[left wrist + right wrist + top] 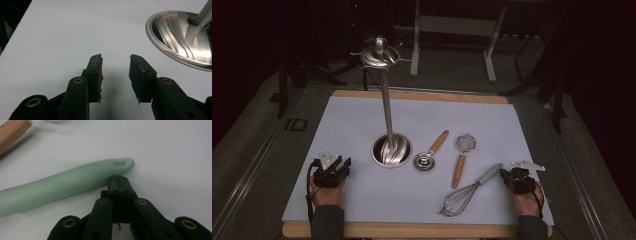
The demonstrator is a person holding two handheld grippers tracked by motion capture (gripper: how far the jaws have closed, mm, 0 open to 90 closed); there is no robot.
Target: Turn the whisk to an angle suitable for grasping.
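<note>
Resting your right gripper point(119, 178), jaws pressed together on nothing, beside the whisk point(62, 183), you're facing a light, slippery handle; grip mid-handle.

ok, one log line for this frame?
left gripper: open, idle on mat | right gripper: shut, empty, tips beside whisk handle end | whisk: flat on mat | phase: pre-grasp

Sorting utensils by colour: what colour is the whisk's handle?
Pale mint green handle, clearest in the right gripper view.
</note>
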